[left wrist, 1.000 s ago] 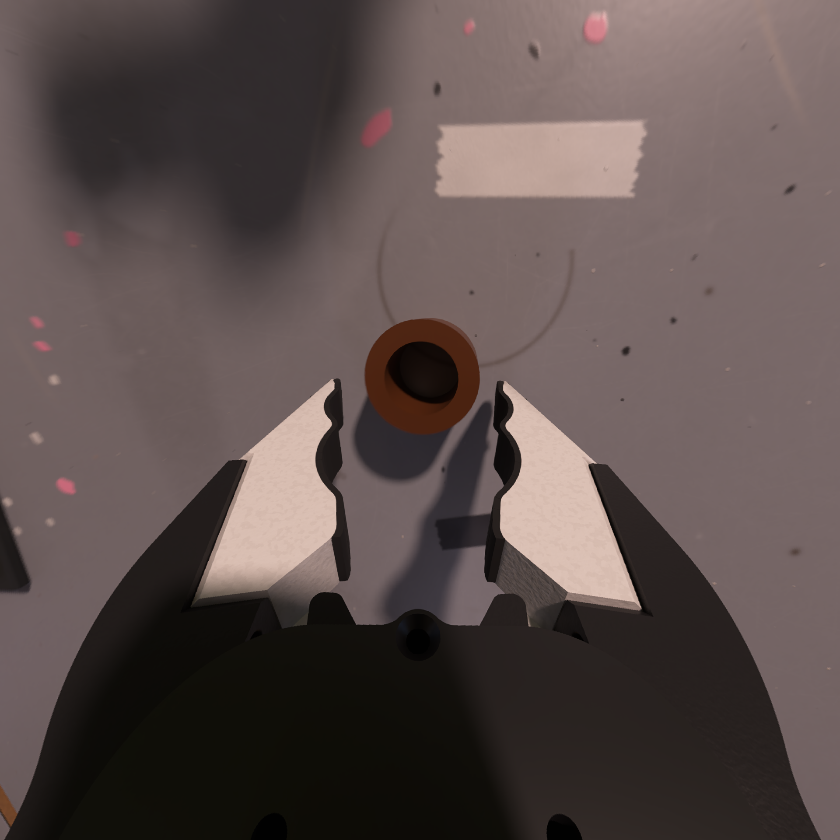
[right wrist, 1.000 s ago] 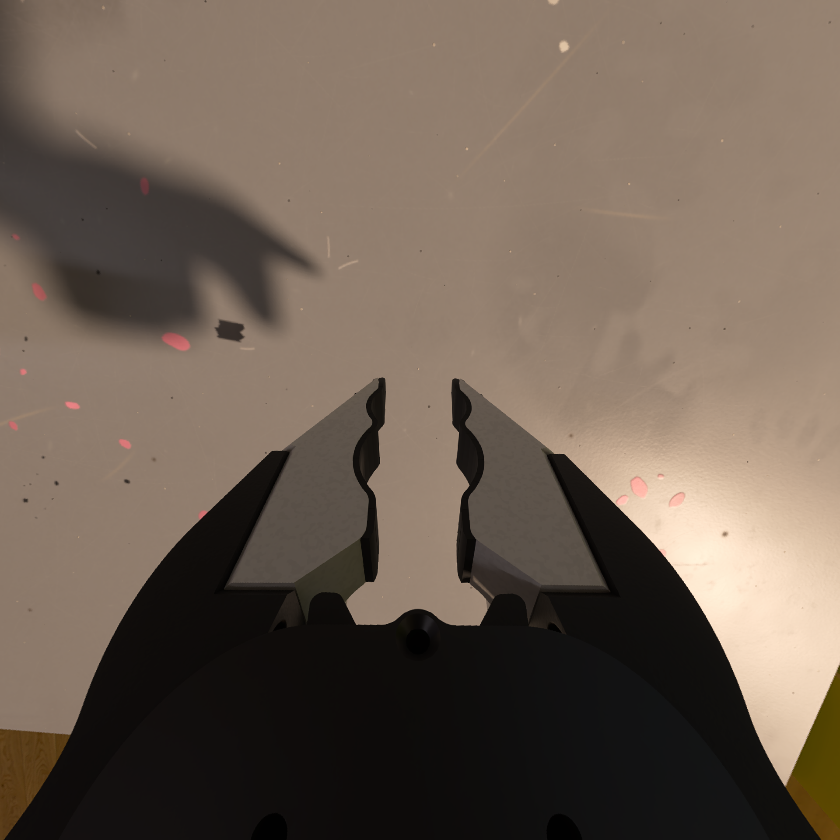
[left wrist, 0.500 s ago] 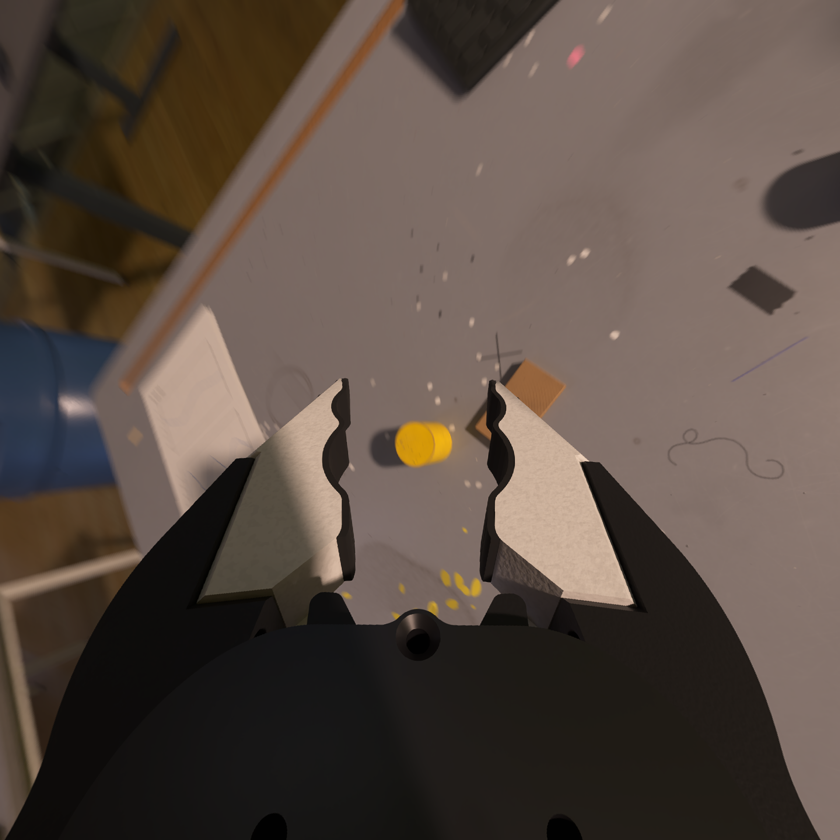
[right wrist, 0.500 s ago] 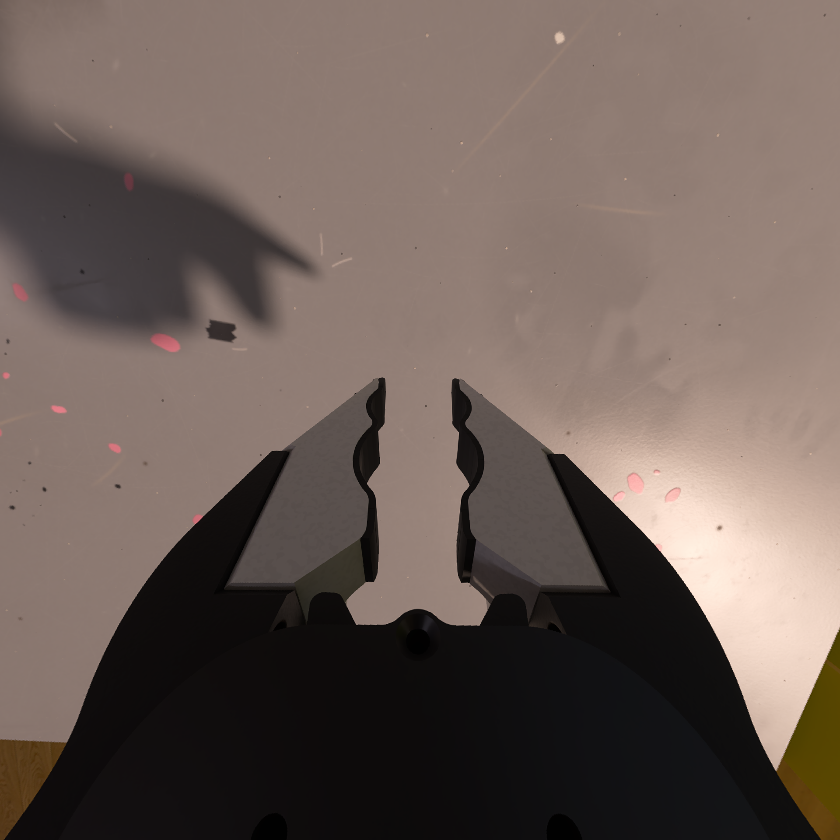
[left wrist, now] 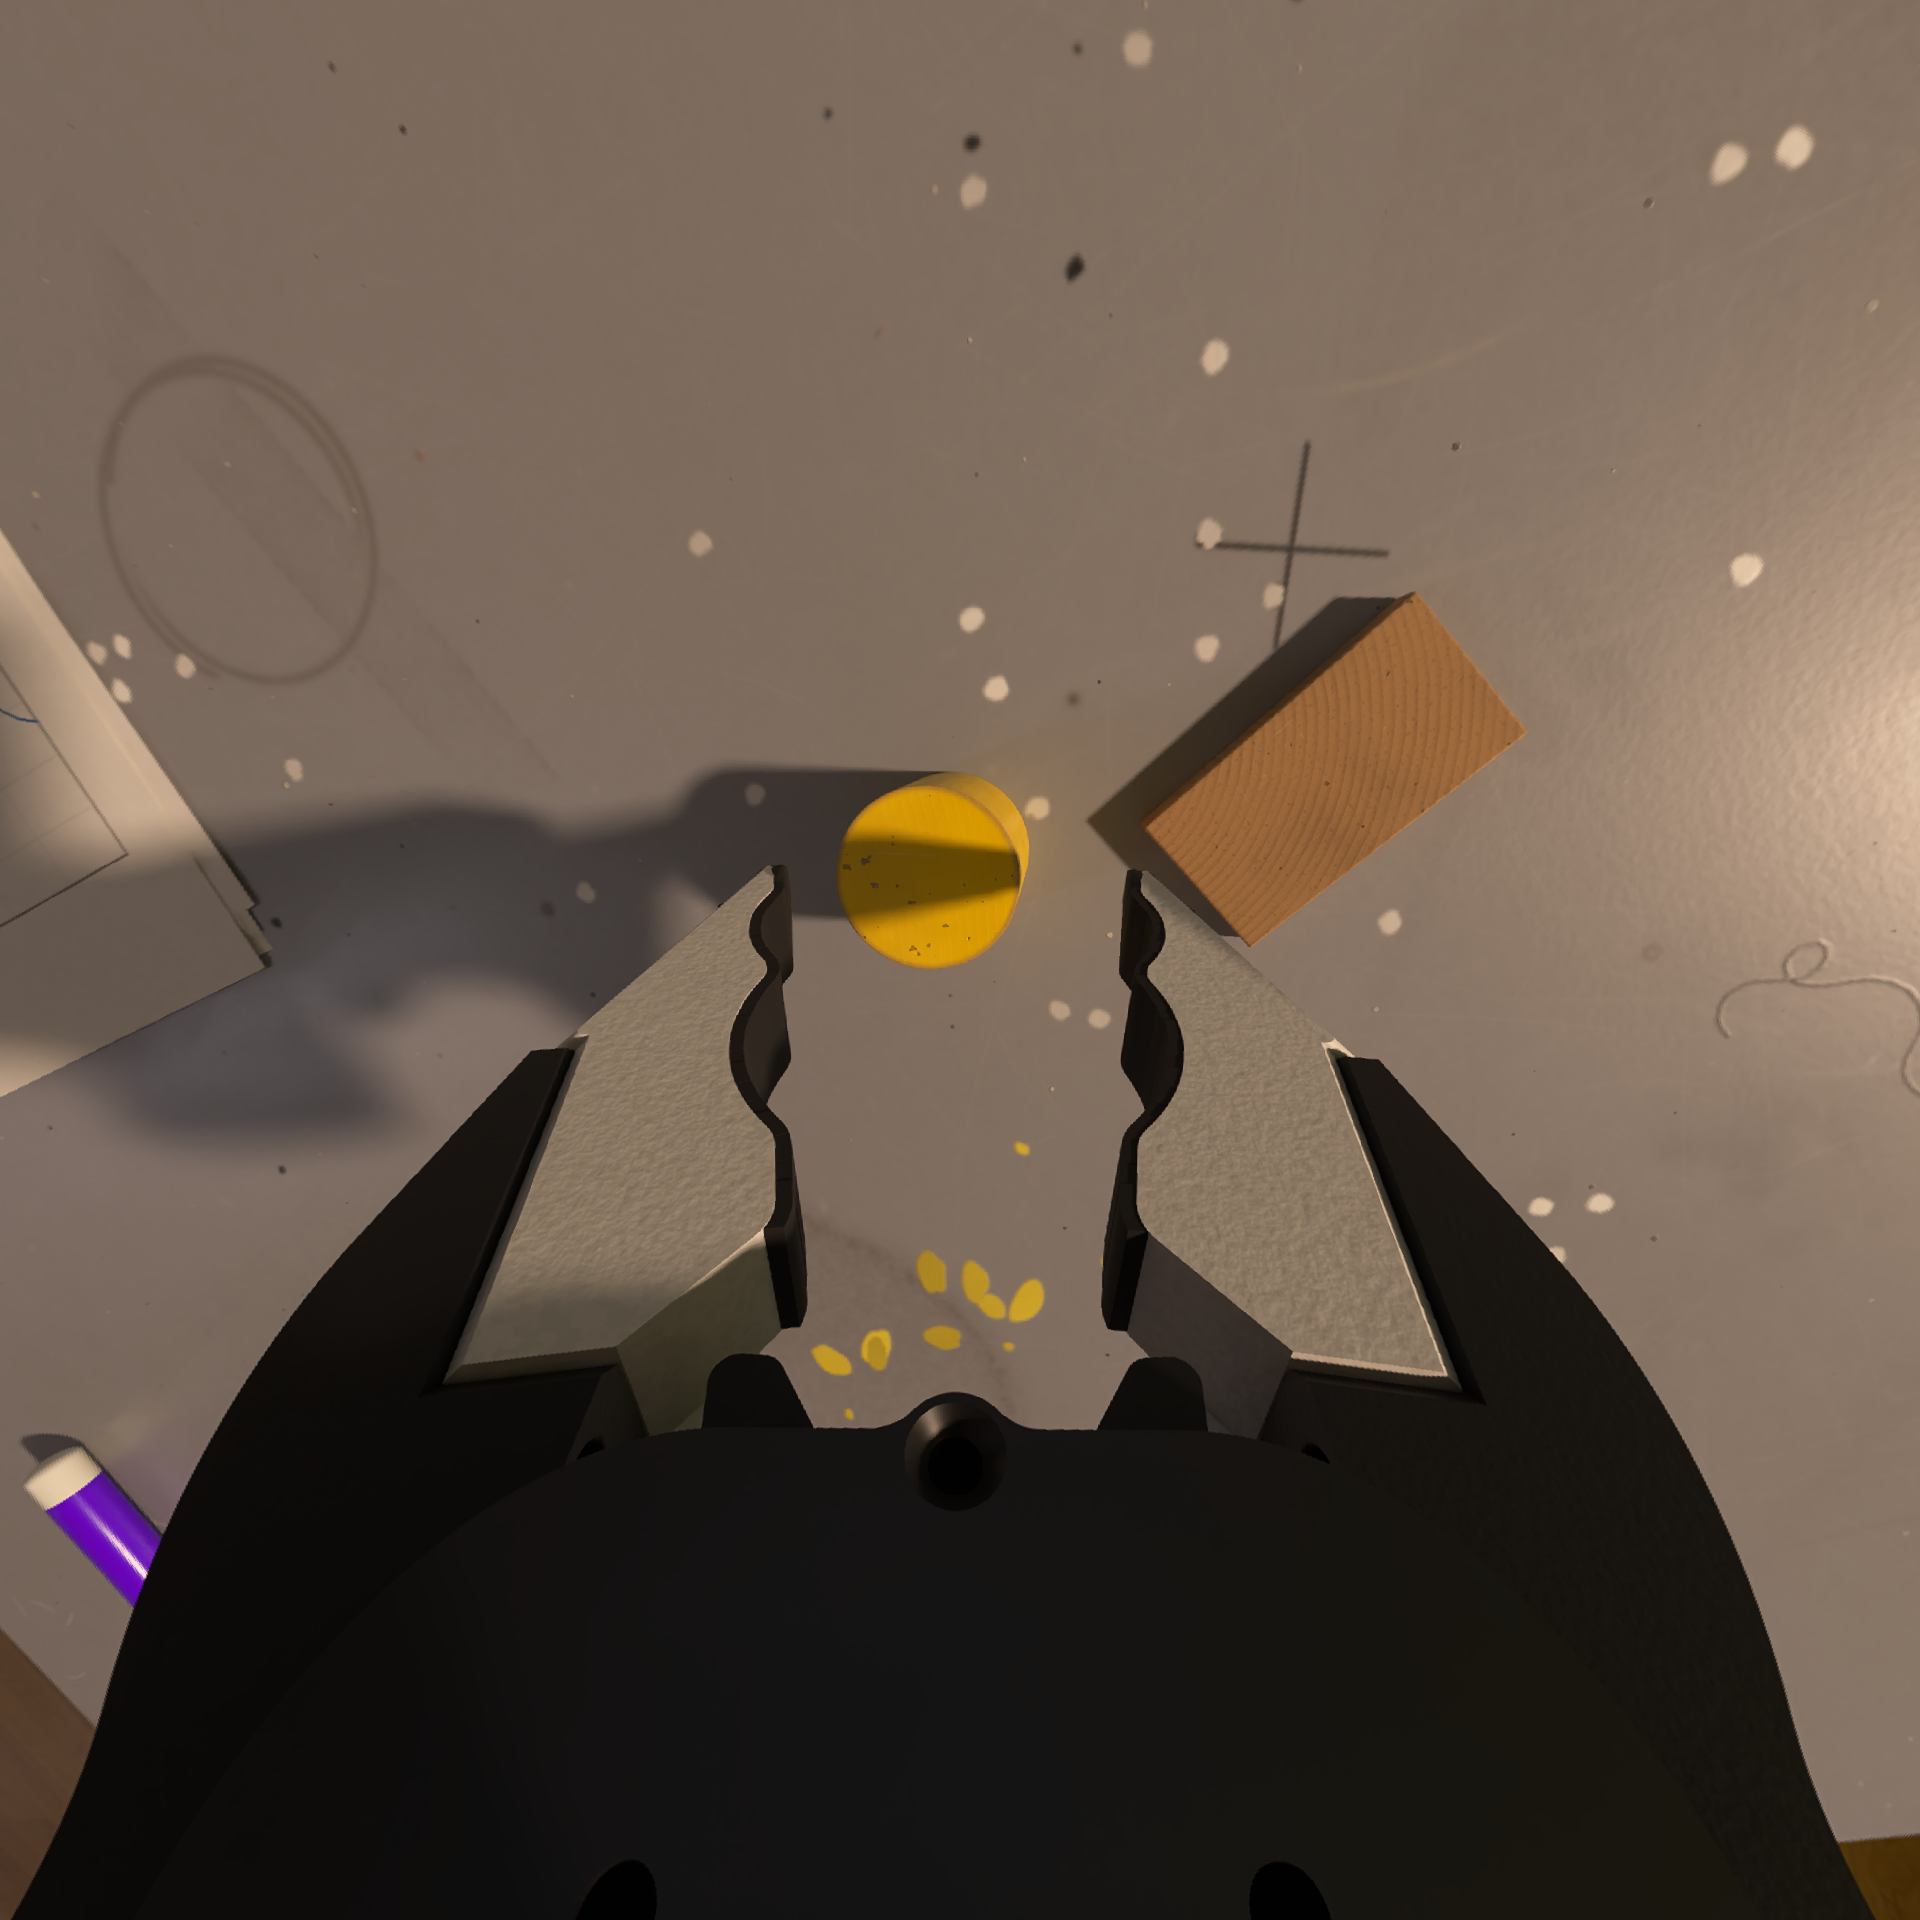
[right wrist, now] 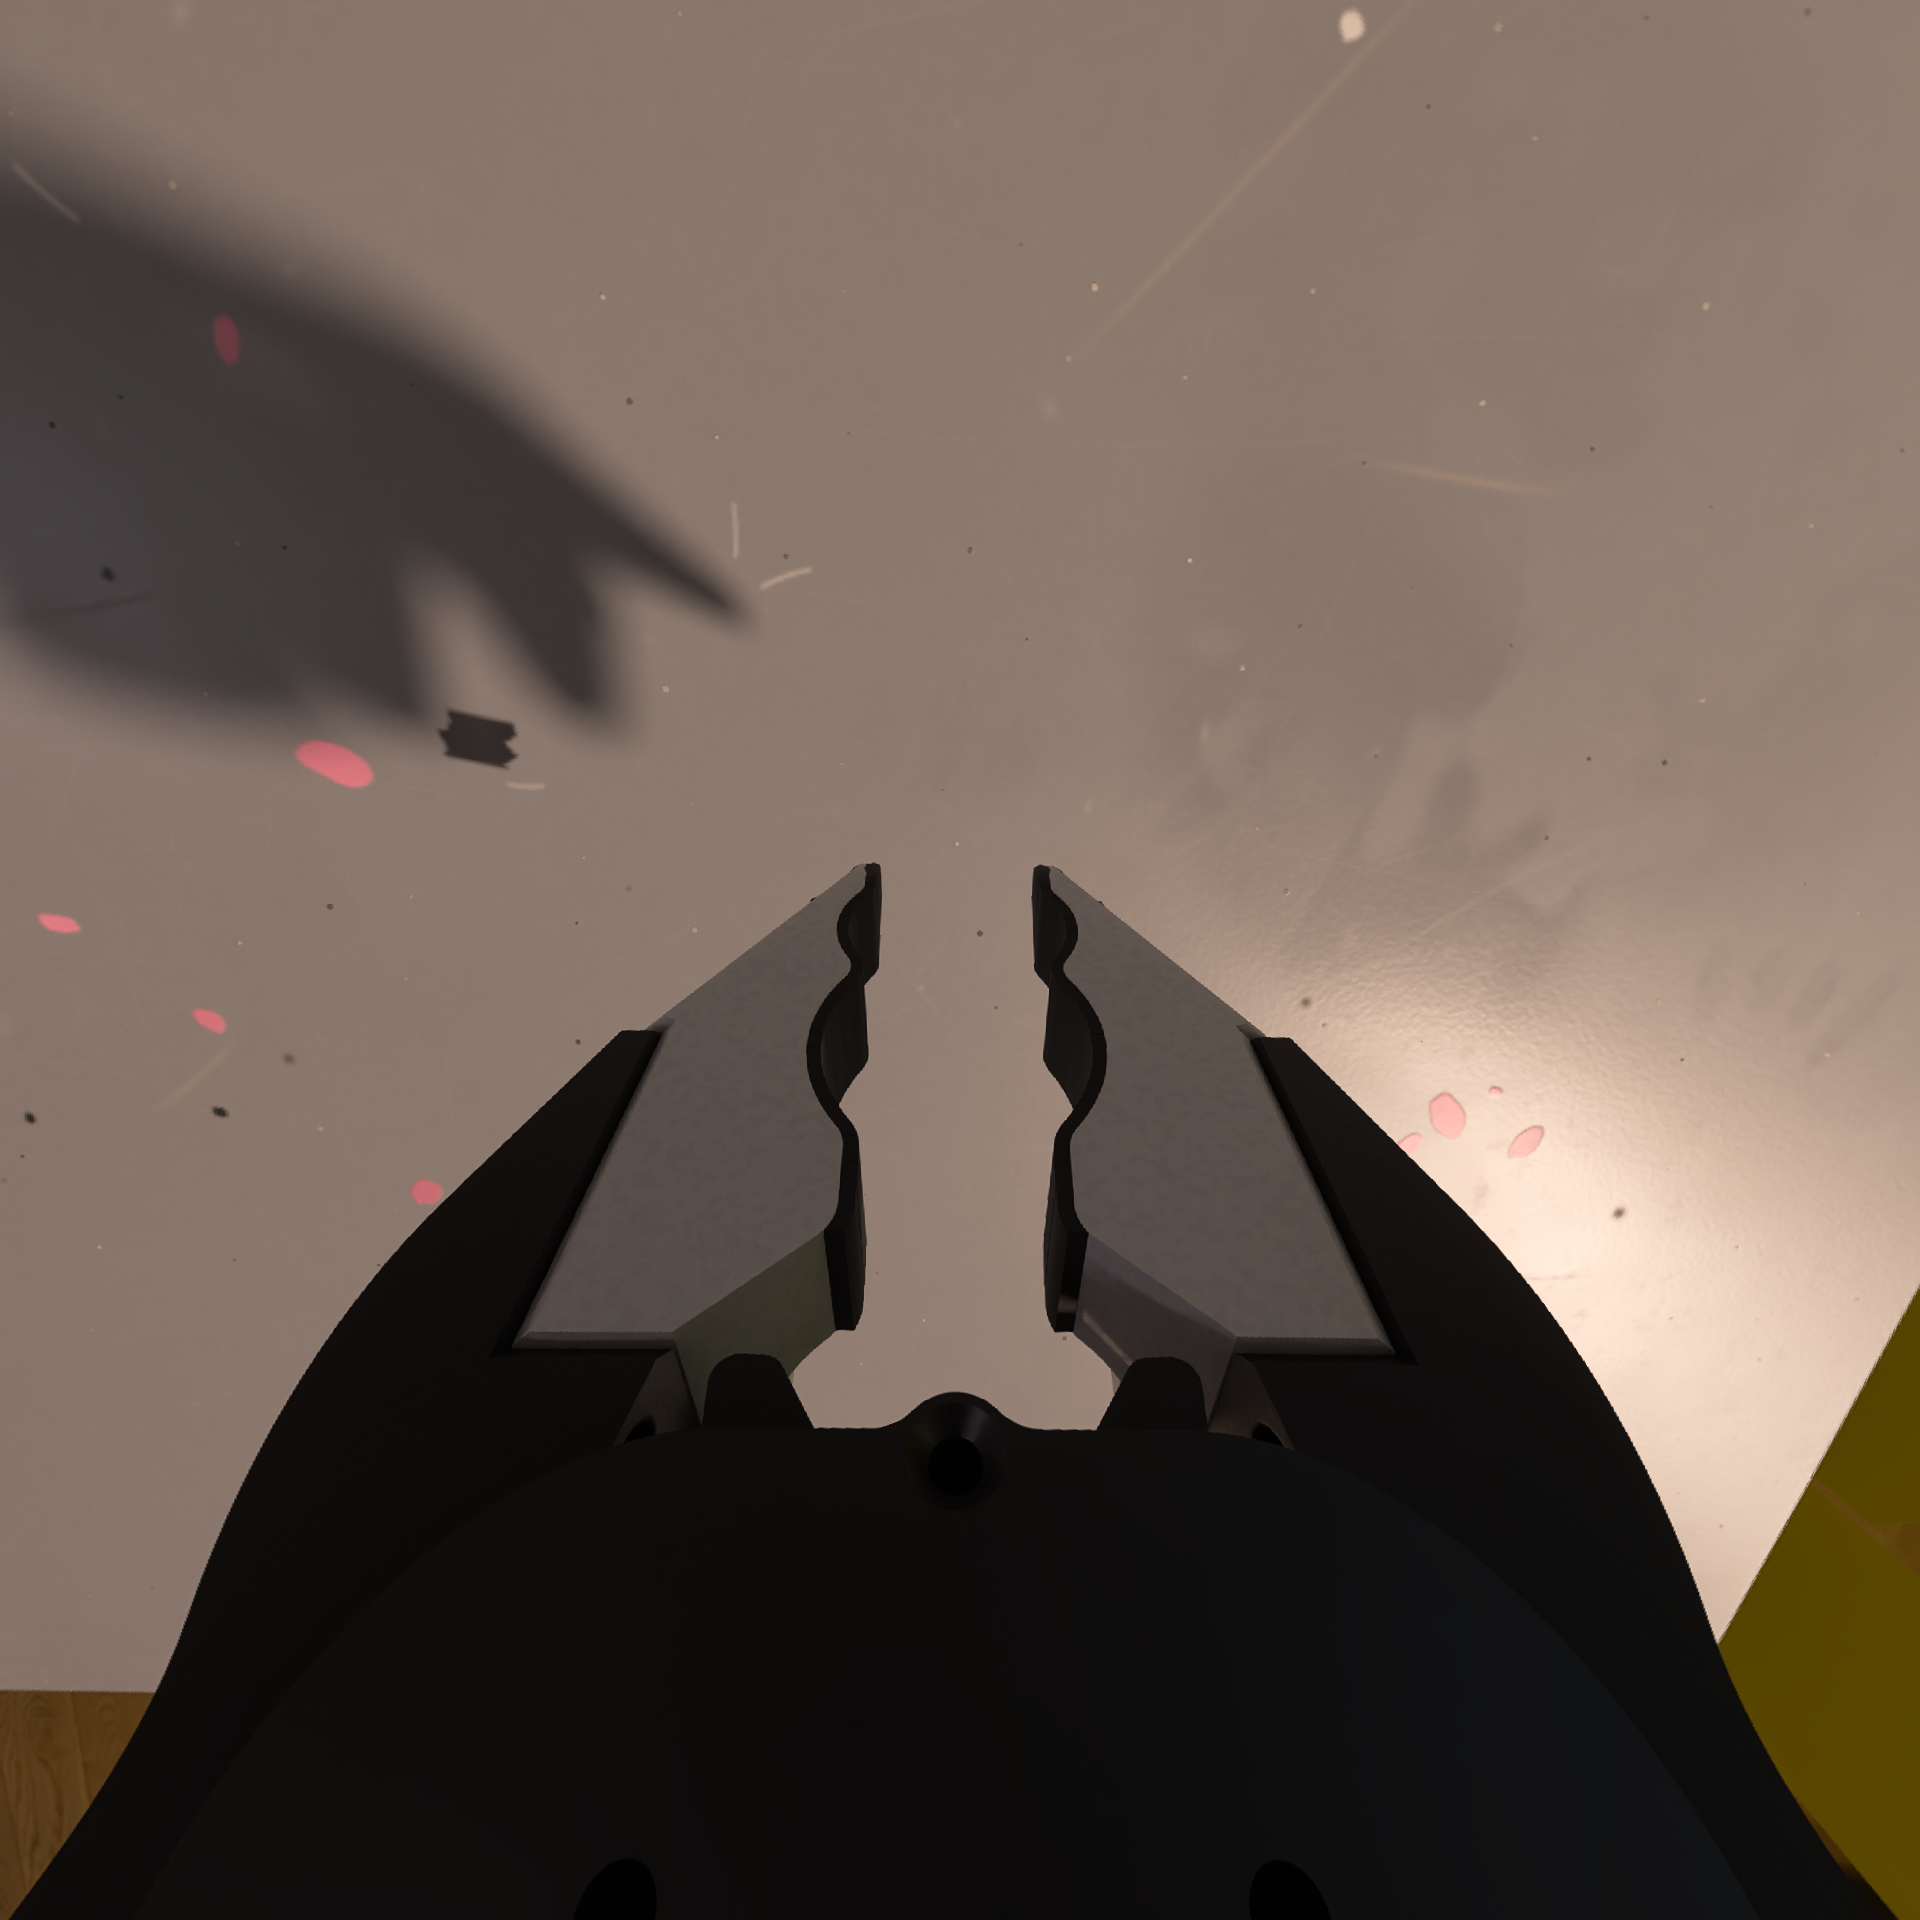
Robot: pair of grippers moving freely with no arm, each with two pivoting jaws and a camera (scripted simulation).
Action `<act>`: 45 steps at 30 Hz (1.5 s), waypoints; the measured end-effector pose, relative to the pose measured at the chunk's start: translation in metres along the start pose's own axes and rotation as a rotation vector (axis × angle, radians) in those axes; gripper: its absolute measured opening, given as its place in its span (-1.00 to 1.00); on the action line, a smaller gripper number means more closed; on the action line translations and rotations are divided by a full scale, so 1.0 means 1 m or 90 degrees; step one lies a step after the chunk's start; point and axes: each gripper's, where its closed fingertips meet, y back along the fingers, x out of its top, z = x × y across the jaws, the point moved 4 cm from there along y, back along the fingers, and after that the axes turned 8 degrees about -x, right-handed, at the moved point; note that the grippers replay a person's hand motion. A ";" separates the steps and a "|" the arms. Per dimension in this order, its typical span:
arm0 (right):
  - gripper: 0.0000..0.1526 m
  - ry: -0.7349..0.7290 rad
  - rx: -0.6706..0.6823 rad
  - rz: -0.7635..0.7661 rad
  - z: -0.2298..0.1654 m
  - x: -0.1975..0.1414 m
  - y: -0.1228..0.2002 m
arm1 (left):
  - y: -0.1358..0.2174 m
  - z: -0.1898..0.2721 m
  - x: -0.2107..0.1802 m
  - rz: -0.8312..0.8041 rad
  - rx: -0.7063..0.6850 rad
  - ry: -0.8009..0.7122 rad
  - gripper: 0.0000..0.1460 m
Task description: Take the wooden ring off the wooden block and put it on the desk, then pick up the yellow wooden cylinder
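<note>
Left wrist view. The yellow cylinder (left wrist: 932,871) stands upright on the grey table (left wrist: 623,312), just beyond the tips of the left tongs (left wrist: 954,883) and slightly left of their midline; a band of shadow crosses its top face. The wooden block (left wrist: 1335,764) lies flat to the right of the cylinder, set at a diagonal — near it but apart, its near corner just behind the right fingertip in this view. No ring is on the block, and the ring is not in either view. A sheet of paper (left wrist: 73,831) lies at the left edge, well apart from the cylinder; a purple marker (left wrist: 99,1522) shows at lower left beside the tongs' body. Pale and yellow paint flecks, a pencilled circle and a cross mark the table. Nothing stands between the fingers and the cylinder; bare table lies to its left and beyond it, while the block narrows the room on the right. The left tongs point steeply down at the table, jaws wide apart and empty.

Right wrist view. The right tongs (right wrist: 956,878) hang over bare table (right wrist: 1247,416), jaws parted by a narrow gap, holding nothing. A gripper-shaped shadow falls at upper left — beside a small dark scrap (right wrist: 478,738) and pink flecks. The table's near edge runs along the bottom, with wooden floor (right wrist: 62,1787) below it and a yellow shape (right wrist: 1860,1538) at lower right that cannot be identified.
</note>
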 end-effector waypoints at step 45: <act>-0.65 0.057 0.050 -0.049 -0.012 -0.010 -0.010 | 0.035 0.300 0.118 0.184 -0.229 -0.774 -0.40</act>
